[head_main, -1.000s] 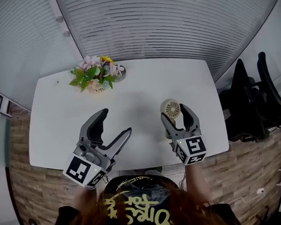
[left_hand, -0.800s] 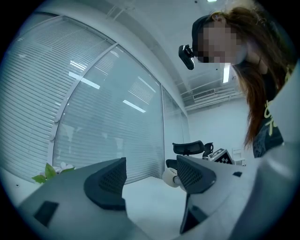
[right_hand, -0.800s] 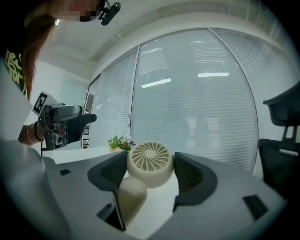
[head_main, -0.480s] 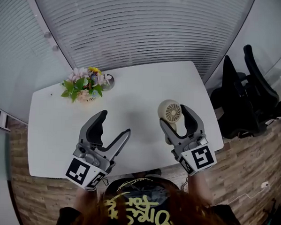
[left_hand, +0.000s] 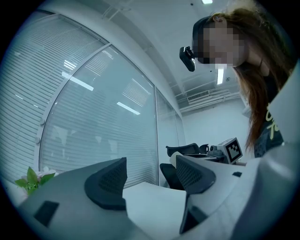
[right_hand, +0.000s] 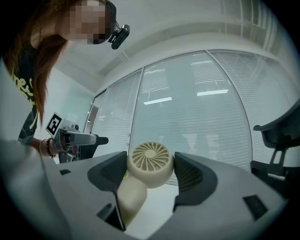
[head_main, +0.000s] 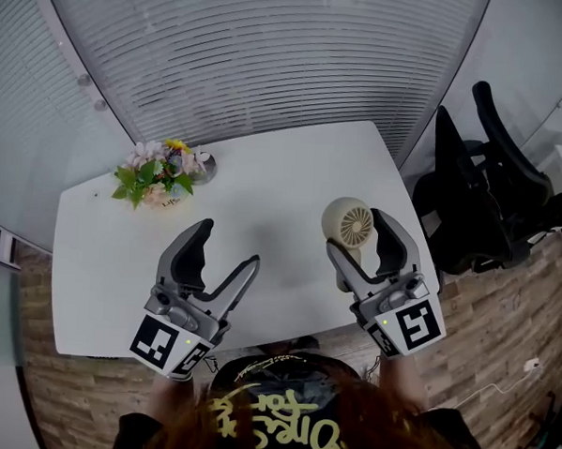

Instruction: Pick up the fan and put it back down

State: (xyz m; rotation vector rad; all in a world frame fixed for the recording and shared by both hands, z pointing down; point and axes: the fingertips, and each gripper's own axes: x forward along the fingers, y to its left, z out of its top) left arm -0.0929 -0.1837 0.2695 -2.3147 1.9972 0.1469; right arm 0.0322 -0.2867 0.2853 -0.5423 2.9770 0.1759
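- Overhead, the head view looks steeply down on a person's two arms, each holding a grey two-fingered tool over a white rounded surface (head_main: pixel 265 171).
- The right gripper (head_main: pixel 358 234) has hold of a small cream plastic hand fan (right_hand: pixel 150 163) with a round slotted grille head and a stubby handle.
- Its dark ribbed fingers (right_hand: pixel 190 176) press against the left and right sides of the round head. They stand wide, spread by the width of that head.
- The fan's handle hangs down and back between the fingers, towards the body of the right gripper.
- The fan is held up off the surface, above its right-hand part and near the edge closest to the person. The grille faces the camera on the right gripper.
- The left gripper (head_main: pixel 231 244) is held above the left-hand part of the surface, well apart from the fan.
- Its fingers (left_hand: pixel 110 183) are spread wide with only the white surface showing in the gap between them. They hold nothing.
- A bunch of pink and yellow flowers with green leaves (head_main: pixel 157 175) stands at the far left corner of the surface.
- Black office chairs (head_main: pixel 480 182) stand just beyond the right end of the surface.
- A curved glass wall with horizontal blinds (head_main: pixel 271 59) runs behind the far edge.
- Brown wood-pattern flooring (head_main: pixel 501 324) shows around the near side.
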